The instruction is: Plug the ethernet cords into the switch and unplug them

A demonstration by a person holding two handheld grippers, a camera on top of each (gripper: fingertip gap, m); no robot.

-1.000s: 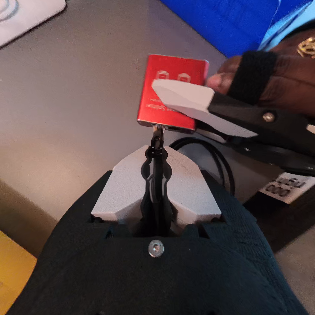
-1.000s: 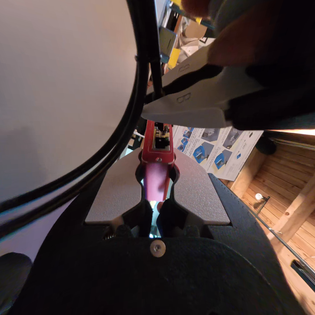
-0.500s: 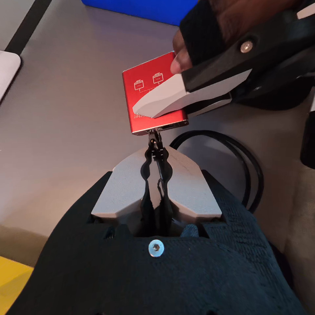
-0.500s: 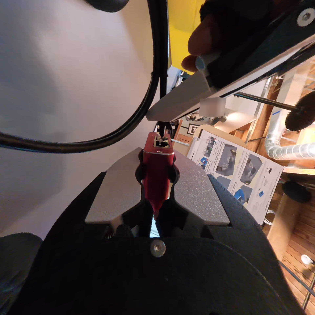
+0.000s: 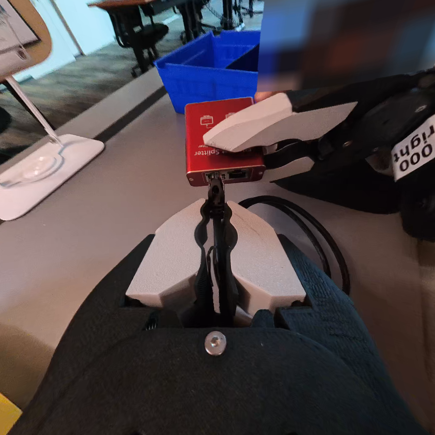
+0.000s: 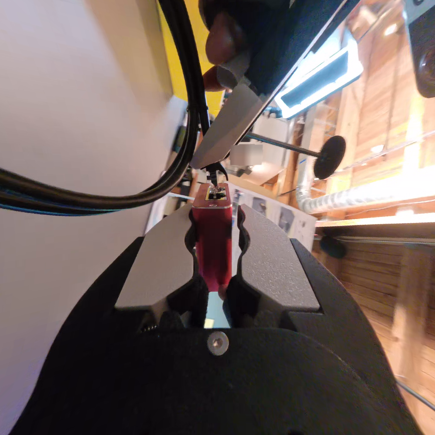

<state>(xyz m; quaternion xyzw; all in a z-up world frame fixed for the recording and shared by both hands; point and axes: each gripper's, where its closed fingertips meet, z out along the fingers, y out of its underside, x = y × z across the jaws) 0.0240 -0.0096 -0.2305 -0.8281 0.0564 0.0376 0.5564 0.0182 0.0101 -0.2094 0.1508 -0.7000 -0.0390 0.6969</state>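
My left gripper (image 5: 215,205) is shut on a black ethernet cord (image 5: 217,235) just behind its plug (image 5: 215,188). The plug's tip sits in the left port of the red switch (image 5: 202,138); I cannot tell how deep. The right port (image 5: 238,174) is empty. My right gripper (image 6: 214,209) is shut on the switch (image 6: 213,244) from its right side, and its fingers (image 5: 259,122) show in the left wrist view. The switch is held just above the grey table (image 5: 106,235). The rest of the cord (image 5: 317,235) loops on the table; it also shows in the right wrist view (image 6: 141,195).
A blue bin (image 5: 211,80) stands right behind the switch. A white stand base (image 5: 47,169) lies at the left of the table. A yellow object (image 5: 7,414) is at the lower left corner. Office chairs stand beyond the table's far edge.
Both grippers and the switch have tilted from looking down at the table to nearly level. The plug has stayed at the left port, and both grips have held.
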